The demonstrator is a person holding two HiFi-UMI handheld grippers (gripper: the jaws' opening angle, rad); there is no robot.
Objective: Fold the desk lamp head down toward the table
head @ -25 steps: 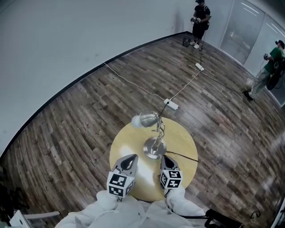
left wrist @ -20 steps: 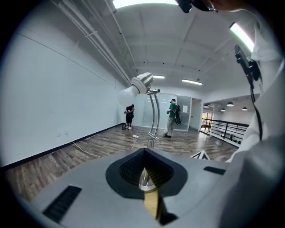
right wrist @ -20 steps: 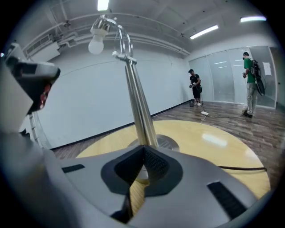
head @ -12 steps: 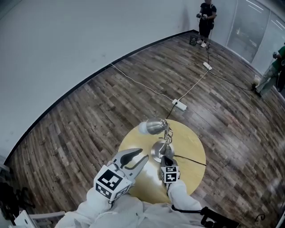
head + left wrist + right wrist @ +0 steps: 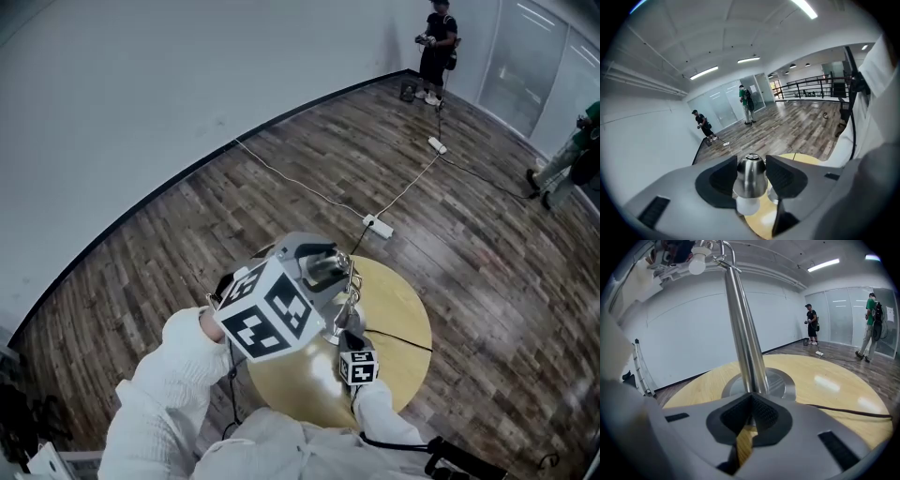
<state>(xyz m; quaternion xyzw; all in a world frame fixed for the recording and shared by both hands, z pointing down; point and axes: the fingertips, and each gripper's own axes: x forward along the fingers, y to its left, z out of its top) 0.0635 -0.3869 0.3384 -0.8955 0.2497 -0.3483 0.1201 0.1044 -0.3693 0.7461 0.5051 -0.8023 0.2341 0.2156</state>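
**Left gripper** (image 5: 751, 163): raised above the table. Its jaws are closed against both flanks of the lamp head (image 5: 750, 177), a metal shade with a white bulb (image 5: 747, 204) showing below.

**Right gripper** (image 5: 750, 397): low on the table (image 5: 825, 380). Its jaws are together, with the tips against the foot of the stem (image 5: 743, 333), just above the round base (image 5: 780, 383).

**Cord** (image 5: 843, 411): trails off the base to the right.

**Step in hand, as judged:** tipping the head down toward the table.

**Handling note:** Swing the head about its joint in a slow arc. Grip square on the shade, never the bulb. Press the right tips firmly so the base neither lifts nor slides.
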